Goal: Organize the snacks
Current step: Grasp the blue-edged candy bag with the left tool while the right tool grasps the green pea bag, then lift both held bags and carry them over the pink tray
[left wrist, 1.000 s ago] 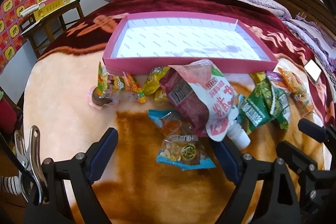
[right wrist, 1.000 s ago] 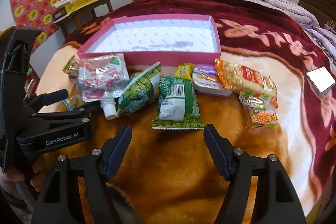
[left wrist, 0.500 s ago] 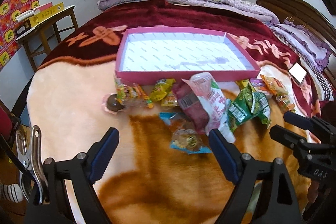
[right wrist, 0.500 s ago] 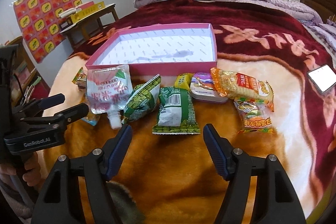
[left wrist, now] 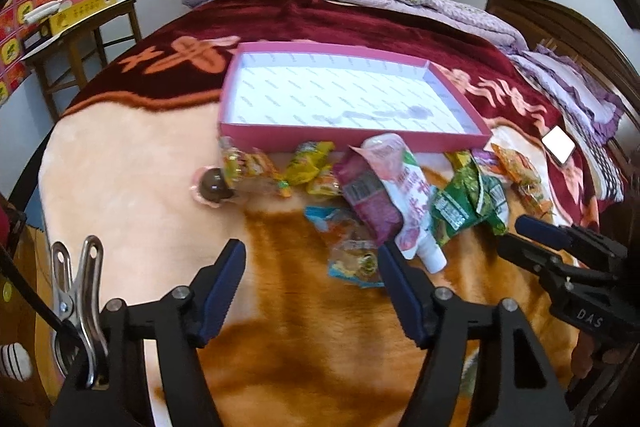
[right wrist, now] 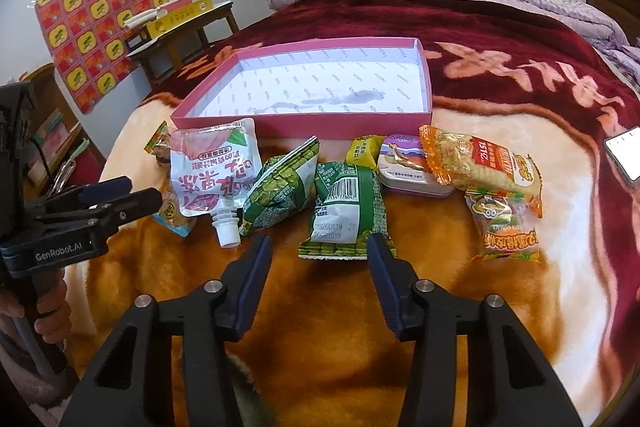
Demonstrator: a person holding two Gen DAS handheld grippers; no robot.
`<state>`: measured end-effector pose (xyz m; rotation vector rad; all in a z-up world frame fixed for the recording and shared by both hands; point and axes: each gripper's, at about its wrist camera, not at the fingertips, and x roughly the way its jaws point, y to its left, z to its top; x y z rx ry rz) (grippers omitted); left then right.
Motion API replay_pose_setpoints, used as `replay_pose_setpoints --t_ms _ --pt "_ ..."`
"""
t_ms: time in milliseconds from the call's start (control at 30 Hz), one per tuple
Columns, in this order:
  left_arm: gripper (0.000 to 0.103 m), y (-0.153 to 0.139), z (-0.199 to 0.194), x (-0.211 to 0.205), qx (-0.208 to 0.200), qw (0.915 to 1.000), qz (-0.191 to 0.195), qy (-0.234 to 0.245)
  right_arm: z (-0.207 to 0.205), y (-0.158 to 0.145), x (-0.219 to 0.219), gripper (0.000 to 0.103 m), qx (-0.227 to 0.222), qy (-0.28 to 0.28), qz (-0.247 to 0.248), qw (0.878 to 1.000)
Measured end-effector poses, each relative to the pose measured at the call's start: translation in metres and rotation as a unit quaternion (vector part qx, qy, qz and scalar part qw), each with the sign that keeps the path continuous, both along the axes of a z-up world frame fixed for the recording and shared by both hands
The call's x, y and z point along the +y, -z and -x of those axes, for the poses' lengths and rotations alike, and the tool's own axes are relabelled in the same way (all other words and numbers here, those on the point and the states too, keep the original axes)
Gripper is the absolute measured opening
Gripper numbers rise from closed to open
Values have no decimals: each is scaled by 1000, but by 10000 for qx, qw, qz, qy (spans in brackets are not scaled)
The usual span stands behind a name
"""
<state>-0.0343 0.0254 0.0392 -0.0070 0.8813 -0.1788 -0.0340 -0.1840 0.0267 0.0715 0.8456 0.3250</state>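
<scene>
A shallow pink box (right wrist: pixel 304 95) lies on the blanket (right wrist: pixel 500 307), its white floor bare. The snacks sit in a row just near of its front wall: a spouted pink pouch (right wrist: pixel 214 171) at left, two green pea bags (right wrist: pixel 344 215) in the middle, a small tin (right wrist: pixel 412 169) and an orange noodle packet (right wrist: pixel 480 163) at right. The right gripper (right wrist: pixel 318 259) hovers just near of the nearer pea bag, fingers spread apart, holding nothing. The left gripper (left wrist: pixel 312 263) hangs over the blanket near a blue candy packet (left wrist: pixel 352 251), likewise spread and holding nothing.
</scene>
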Motion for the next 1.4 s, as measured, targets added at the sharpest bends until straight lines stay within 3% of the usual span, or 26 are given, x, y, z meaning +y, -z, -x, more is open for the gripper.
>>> replay_pose_setpoints --t_ms 200,433,733,833,1400 --pt "66 12 -11 -8 123 9999 -80 45 -8 6 0 48 67 -55 47 10000" --pt "51 17 -17 -8 173 9997 51 158 -14 11 -6 48 89 14 -40 10000" --pt "50 22 -26 -16 259 9993 73 251 -14 13 -9 48 109 89 -100 9999" --pt "37 20 -21 -20 168 9993 -14 338 -15 12 -9 48 140 124 -102 9998" --pt "33 -7 -3 -1 -192 9994 220 171 -22 5 -4 48 -7 255 199 9995"
